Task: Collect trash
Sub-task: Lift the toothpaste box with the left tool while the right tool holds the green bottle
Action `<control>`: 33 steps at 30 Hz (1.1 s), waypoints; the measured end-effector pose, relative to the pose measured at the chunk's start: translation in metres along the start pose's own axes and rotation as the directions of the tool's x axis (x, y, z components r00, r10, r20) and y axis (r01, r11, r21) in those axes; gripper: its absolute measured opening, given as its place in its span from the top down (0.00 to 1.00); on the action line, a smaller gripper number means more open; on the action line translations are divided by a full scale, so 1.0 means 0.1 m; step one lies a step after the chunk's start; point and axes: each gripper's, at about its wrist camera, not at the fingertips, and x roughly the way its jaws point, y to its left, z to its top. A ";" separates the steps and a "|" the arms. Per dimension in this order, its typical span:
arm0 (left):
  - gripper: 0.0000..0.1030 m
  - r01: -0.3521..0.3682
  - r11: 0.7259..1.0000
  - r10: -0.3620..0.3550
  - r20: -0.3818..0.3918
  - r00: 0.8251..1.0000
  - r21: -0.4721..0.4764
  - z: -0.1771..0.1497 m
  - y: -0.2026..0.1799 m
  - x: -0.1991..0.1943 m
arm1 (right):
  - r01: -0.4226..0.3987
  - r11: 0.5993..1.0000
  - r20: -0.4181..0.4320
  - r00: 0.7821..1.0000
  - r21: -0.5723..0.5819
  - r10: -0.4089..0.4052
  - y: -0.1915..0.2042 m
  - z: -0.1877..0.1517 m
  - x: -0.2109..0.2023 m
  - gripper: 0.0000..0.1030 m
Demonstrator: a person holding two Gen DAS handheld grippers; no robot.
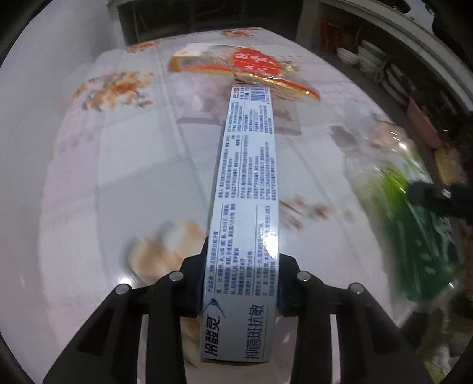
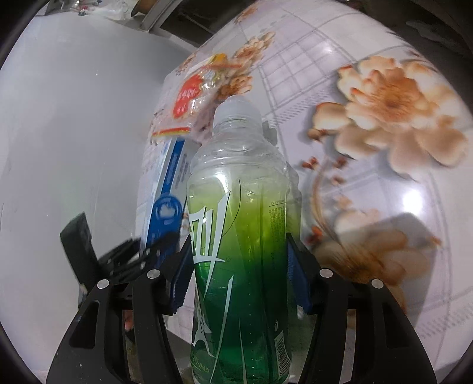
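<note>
A long white toothpaste box (image 1: 248,165) with blue print runs away from me over the flowered table (image 1: 118,177). My left gripper (image 1: 241,265) is shut on its near end, both pads against its sides. Beyond the box's far end lies a red and gold snack wrapper (image 1: 245,65). In the right wrist view a clear plastic bottle (image 2: 239,221) with a green label and white cap sits between the pads of my right gripper (image 2: 239,251), which is shut on it. The same box (image 2: 171,171) and wrapper (image 2: 192,97) show to the bottle's left. The bottle (image 1: 414,212) appears blurred at the right of the left wrist view.
The table's glossy cloth (image 2: 369,103) carries large orange flowers. Its left edge drops to grey floor (image 2: 74,133). Shelves with stacked white bowls (image 1: 369,56) stand beyond the table's far right. A dark cabinet opening (image 1: 192,17) is behind the table.
</note>
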 end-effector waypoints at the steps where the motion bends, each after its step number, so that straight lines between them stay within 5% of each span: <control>1: 0.68 0.038 0.999 -0.038 -0.007 0.999 -0.017 -0.08 -0.06 -0.04 | 0.007 1.000 0.002 1.000 -0.001 -0.007 -0.02 -0.02 -0.03 0.47; 7: 0.67 0.223 0.964 -0.233 -0.053 0.971 -0.143 -0.43 -0.34 -0.18 | 0.067 0.998 0.022 0.998 -0.001 -0.067 -0.17 -0.25 -0.30 0.47; 13: 0.49 0.274 0.954 -0.279 -0.028 0.960 -0.117 -0.43 -0.54 -0.25 | 0.085 0.996 0.040 0.995 0.024 -0.086 -0.28 -0.37 -0.46 0.46; 29: 0.46 0.094 0.995 -0.095 0.018 0.995 0.038 -0.14 -0.80 0.01 | 0.131 0.991 0.054 0.990 0.014 -0.132 -0.14 -0.25 -0.24 0.43; 33: 0.63 0.056 0.996 -0.059 0.042 0.997 0.074 -0.16 -0.86 0.01 | 0.125 0.992 0.055 0.990 0.023 -0.126 -0.15 -0.22 -0.19 0.45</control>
